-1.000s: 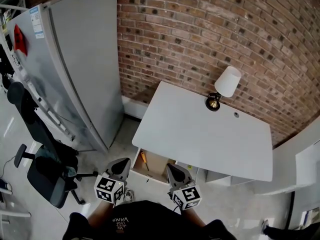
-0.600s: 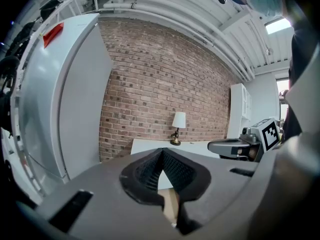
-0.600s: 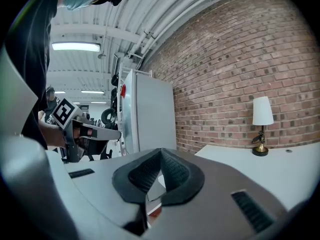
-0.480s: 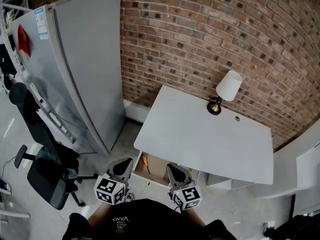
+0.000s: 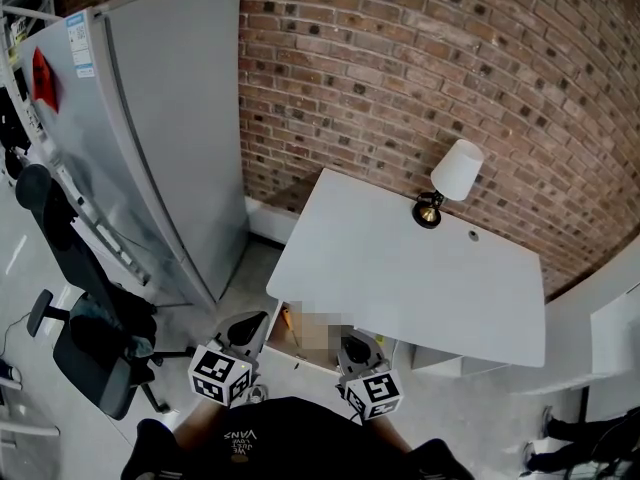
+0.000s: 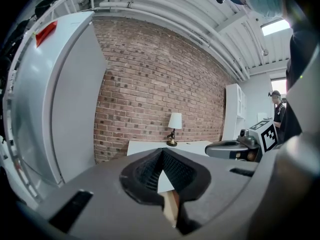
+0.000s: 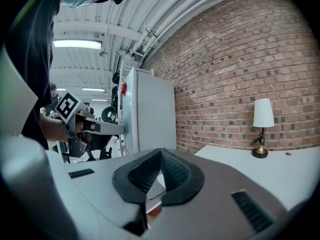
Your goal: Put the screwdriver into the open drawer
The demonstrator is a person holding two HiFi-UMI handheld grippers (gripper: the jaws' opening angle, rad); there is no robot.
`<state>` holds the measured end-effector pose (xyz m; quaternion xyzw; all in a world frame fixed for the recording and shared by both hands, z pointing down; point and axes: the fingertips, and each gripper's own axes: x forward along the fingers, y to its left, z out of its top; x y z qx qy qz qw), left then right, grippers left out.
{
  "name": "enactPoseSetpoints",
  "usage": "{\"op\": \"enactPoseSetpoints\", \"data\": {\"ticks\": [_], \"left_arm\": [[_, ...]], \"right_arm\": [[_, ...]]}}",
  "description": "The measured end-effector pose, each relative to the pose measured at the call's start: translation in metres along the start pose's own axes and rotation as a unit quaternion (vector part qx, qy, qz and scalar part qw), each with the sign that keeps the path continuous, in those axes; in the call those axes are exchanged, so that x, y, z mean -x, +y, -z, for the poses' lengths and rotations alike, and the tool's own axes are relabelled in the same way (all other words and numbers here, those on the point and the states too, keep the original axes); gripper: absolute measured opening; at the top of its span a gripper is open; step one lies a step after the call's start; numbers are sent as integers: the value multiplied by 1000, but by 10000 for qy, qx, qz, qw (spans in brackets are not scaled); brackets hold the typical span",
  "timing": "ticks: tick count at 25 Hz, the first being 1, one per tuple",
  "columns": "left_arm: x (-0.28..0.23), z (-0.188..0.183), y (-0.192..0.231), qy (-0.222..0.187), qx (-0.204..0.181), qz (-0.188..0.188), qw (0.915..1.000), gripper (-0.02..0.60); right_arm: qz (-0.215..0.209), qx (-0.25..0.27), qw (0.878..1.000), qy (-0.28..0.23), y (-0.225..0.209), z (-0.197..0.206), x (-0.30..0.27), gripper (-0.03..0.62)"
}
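Observation:
The open drawer (image 5: 283, 343) sticks out under the front left of the white desk (image 5: 400, 268), its wooden inside partly hidden by a blurred patch. A bit of the orange-handled screwdriver (image 5: 286, 317) shows at the drawer's left side. My left gripper (image 5: 245, 326) hangs just left of the drawer front, jaws shut with nothing between them (image 6: 161, 151). My right gripper (image 5: 355, 348) is at the drawer's right front corner, also shut and empty (image 7: 160, 151). Each gripper view shows the other gripper off to the side.
A tall grey fridge (image 5: 150, 138) stands left of the desk. A black office chair (image 5: 85, 318) is further left. A white-shaded lamp (image 5: 452, 173) sits at the desk's back against the brick wall (image 5: 400, 58). White cabinets (image 5: 610, 338) stand at the right.
Both grippers have stayed at the drawer front; the right one has sunk slightly. The screwdriver lies in the drawer as before.

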<state>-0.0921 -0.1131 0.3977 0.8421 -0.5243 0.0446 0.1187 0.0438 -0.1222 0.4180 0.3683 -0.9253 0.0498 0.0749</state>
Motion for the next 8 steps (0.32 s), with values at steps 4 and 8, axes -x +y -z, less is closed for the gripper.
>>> {"op": "enactPoseSetpoints", "data": {"ticks": [4,8], "left_arm": [[0,-1,0,1,-9,34,10000,8],[0,-2,-1,-22,42,57,10000,8]], "right_arm": [[5,35,10000,6,1,-1,-1,-5],[22,36,10000,14,0,0,0,-5]]}}
